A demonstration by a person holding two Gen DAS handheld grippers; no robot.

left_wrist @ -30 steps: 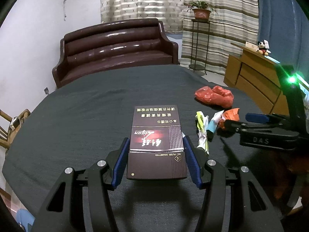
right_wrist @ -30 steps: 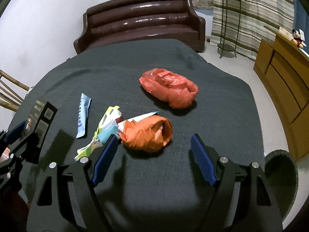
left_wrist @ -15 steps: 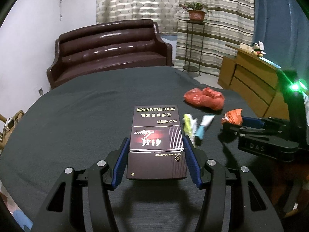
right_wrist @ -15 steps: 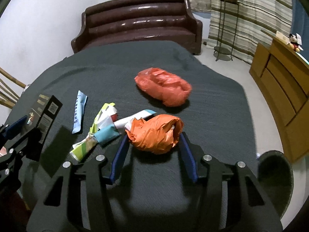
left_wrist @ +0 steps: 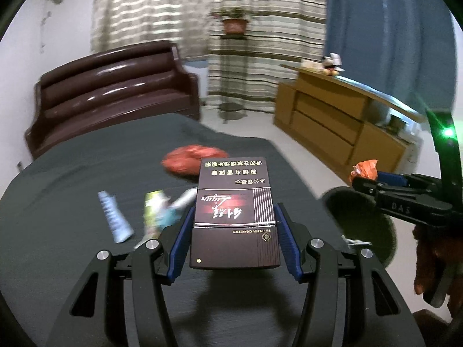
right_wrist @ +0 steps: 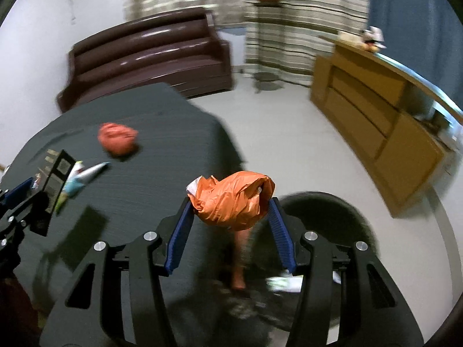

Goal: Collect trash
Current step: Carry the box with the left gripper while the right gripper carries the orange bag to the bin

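Crinkled orange bag (right_wrist: 233, 199), lifted off table, pinched in right tool (right_wrist: 230, 228).

Bin (right_wrist: 324, 211) mouth unobstructed (table (right_wrist: 150, 179) edge beside).

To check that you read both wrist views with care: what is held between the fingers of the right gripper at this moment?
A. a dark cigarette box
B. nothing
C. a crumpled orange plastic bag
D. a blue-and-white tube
C: in the right wrist view the crumpled orange plastic bag sits pinched between the blue pads of the right gripper, off the table and near the dark bin.
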